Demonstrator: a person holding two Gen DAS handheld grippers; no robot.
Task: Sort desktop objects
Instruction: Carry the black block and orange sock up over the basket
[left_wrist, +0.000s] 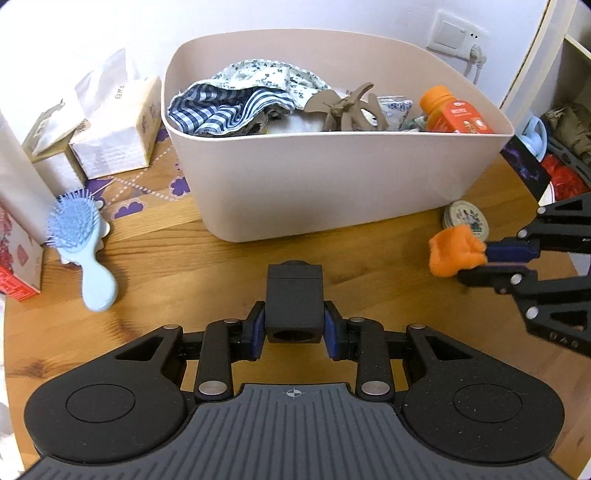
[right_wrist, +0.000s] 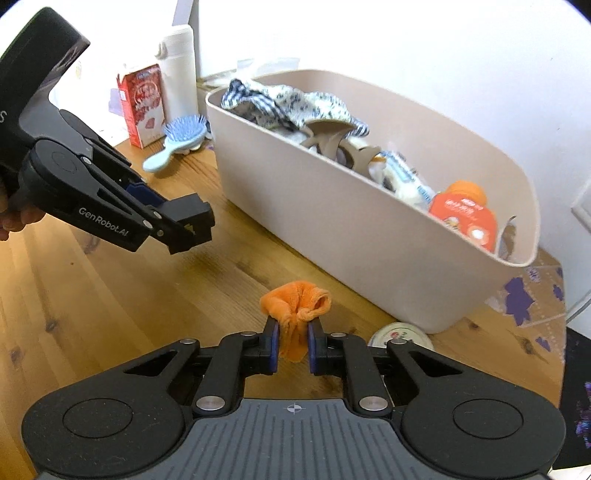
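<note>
1. Left gripper (left_wrist: 294, 328) is clamping a black block (left_wrist: 294, 300), long axis pointing at the bin (left_wrist: 332, 177).
2. Right gripper (right_wrist: 292, 345) is pinching an orange cloth (right_wrist: 295, 306), bunched end forward, above the table (right_wrist: 92, 295).

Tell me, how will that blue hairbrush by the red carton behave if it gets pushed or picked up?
The blue hairbrush looks like rigid plastic, so it should lift stiffly without drooping. It probably weighs little for its size. It lies bristles sideways on the wooden table, partly propped on something pale, so a push would likely make it rock or slide rather than roll.
</note>
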